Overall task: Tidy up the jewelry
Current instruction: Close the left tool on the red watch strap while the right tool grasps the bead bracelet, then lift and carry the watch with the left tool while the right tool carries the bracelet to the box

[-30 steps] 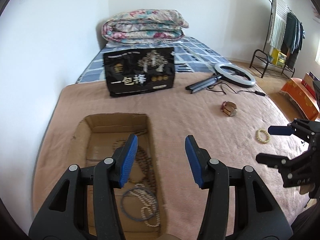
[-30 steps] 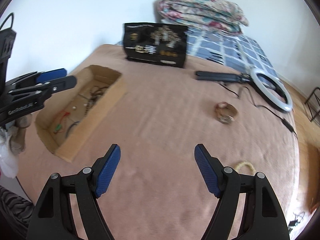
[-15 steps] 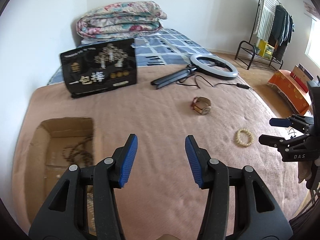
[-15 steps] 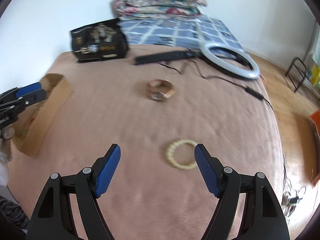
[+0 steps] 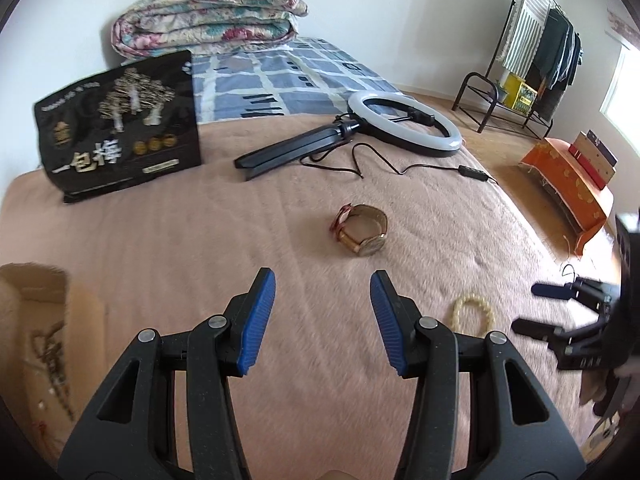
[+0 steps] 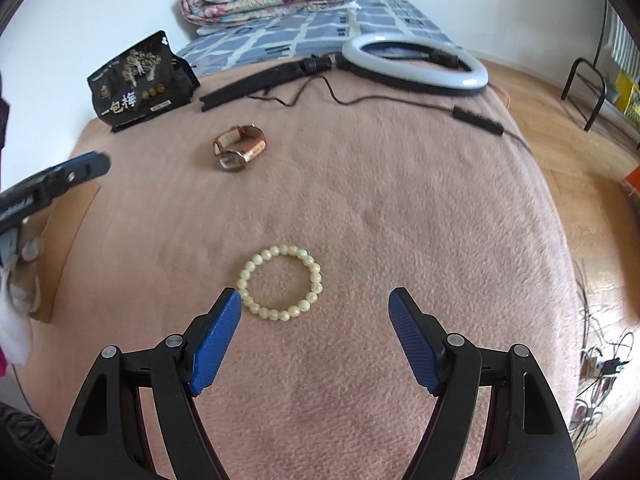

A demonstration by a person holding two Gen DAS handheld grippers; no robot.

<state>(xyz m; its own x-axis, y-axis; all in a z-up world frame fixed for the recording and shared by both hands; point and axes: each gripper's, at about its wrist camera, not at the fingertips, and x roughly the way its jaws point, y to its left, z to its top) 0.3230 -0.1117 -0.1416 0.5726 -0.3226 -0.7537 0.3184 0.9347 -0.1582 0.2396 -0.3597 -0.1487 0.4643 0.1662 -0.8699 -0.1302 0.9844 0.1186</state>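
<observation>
My two tongs over a pink blanket on a bed, reaching for loose jewelry.

Nearest, my right tongs (image 6: 314,336) stand wide apart and empty, just short of the bead bracelet (image 6: 280,282), which lies flat, a round loop with no long axis. I judge the next move is lowering to straddle its rim. Beyond the bracelet lies the watch (image 6: 240,151), on its side, dial toward me. My left tongs (image 5: 322,322) are apart, empty. The cardboard box (image 5: 36,340) sits far left of the bracelet.
</observation>
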